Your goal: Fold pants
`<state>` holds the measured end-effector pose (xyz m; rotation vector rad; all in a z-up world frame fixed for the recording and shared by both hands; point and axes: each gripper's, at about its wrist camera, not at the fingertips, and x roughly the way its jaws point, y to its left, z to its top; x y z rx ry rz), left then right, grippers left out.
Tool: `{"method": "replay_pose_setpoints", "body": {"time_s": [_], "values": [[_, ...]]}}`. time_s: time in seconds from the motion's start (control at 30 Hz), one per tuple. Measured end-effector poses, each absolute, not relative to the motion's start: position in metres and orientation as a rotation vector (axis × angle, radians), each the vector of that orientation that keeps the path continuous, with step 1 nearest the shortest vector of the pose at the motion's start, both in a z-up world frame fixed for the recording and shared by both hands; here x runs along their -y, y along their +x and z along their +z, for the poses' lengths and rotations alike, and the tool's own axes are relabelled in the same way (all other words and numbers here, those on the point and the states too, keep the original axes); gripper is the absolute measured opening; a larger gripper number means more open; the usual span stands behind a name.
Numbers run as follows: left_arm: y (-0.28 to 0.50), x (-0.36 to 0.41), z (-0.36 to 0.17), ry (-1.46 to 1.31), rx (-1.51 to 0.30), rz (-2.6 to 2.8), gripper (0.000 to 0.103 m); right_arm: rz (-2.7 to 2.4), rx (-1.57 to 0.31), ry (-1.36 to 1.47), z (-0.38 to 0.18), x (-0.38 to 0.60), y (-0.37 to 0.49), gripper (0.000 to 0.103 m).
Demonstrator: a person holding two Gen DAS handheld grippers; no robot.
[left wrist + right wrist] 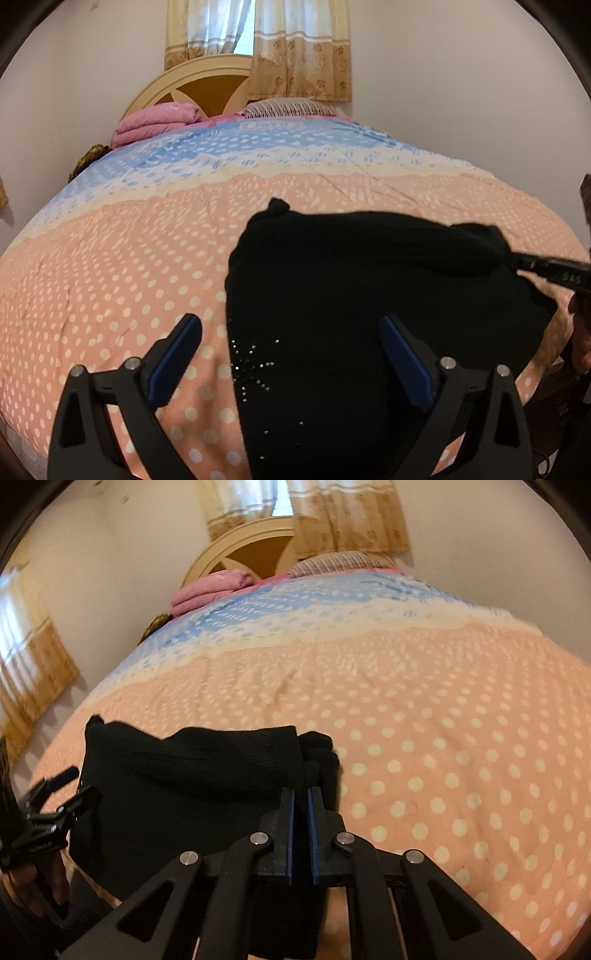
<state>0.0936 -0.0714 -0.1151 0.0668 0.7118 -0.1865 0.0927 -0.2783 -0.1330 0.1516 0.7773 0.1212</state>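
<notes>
Black knit pants (pixel 369 295) bunched on dotted quilt (pixel 110 258), left hand-held gripper (pixel 290 332) spread wide, right hand-held gripper (pixel 300 794) pinching their edge

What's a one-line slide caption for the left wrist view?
Left gripper open over folded black pants on a polka-dot bedspread, while the right gripper pinches their far corner.

The left gripper (pixel 290 328) hangs over the near edge of the bed, its blue-padded jaws spread wide with nothing pressed between them. Below it lie the black pants (pixel 369 295), folded into a bundle on the peach polka-dot bedspread (pixel 110 266); small rhinestones (pixel 251 365) glint near their left edge. From the right, the right gripper (pixel 517 263) pinches the pants' far right corner. A folded pink blanket (pixel 155 123) and a striped pillow (pixel 288 108) sit by the headboard (pixel 192 85), under curtains (pixel 295 48).
</notes>
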Motion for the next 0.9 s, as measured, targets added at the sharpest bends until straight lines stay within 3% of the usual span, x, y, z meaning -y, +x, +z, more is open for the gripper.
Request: {"method": "replay_pose_setpoints", "body": {"time_s": [0.07, 0.2, 0.3, 0.43, 0.7, 0.9], "values": [[0.095, 0.071, -0.118, 0.066, -0.722, -0.187, 0.099, 0.088, -0.752, 0.134, -0.125, 0.277, 0.089, 0.028], [0.094, 0.071, -0.118, 0.064, -0.723, -0.189, 0.099, 0.193, -0.628, 0.072, -0.102, 0.255, 0.068, 0.032], [0.094, 0.072, -0.119, 0.061, -0.733, -0.195, 0.099, 0.341, -0.642, 0.049, -0.107, 0.234, 0.064, 0.048], [0.096, 0.07, -0.121, 0.041, -0.749, -0.203, 0.1, 0.312, -0.785, 0.001, -0.14, 0.228, 0.081, 0.048], [0.095, 0.068, -0.123, 0.027, -0.763, -0.208, 0.101, 0.345, -0.774, 0.069, -0.139, 0.24, 0.082, 0.048], [0.085, 0.077, -0.114, 0.075, -0.732, -0.203, 0.101, 0.418, -0.686, 0.137, -0.106, 0.236, 0.091, 0.049]]}}
